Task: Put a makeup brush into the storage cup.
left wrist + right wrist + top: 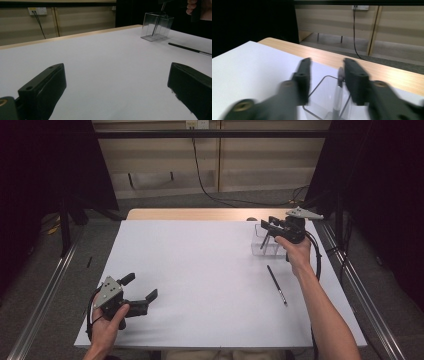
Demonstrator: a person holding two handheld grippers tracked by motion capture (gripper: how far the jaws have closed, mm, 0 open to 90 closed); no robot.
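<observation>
1. A clear container is seen near the far right corner of the white counter; a dark pen stands leaning inside it.
2. The right tongs are held directly above the container's open top, the jaws parted partway with nothing pressed between the pads; in the right gripper view the standing pen rises just inside one jaw, with contact not clear through blur.
3. A second pen is laid flat on the counter, just nearer the person than the container, beside the right forearm.
4. The left tongs are rested at the near left of the counter, jaws spread wide and empty.
5. The second pen and the container are seen far across the counter in the left gripper view.
6. The container is placed close to the counter's right and far edges; a bare wooden strip runs along the far edge.
7. Wide bare surface is left across the middle and left of the counter.
</observation>
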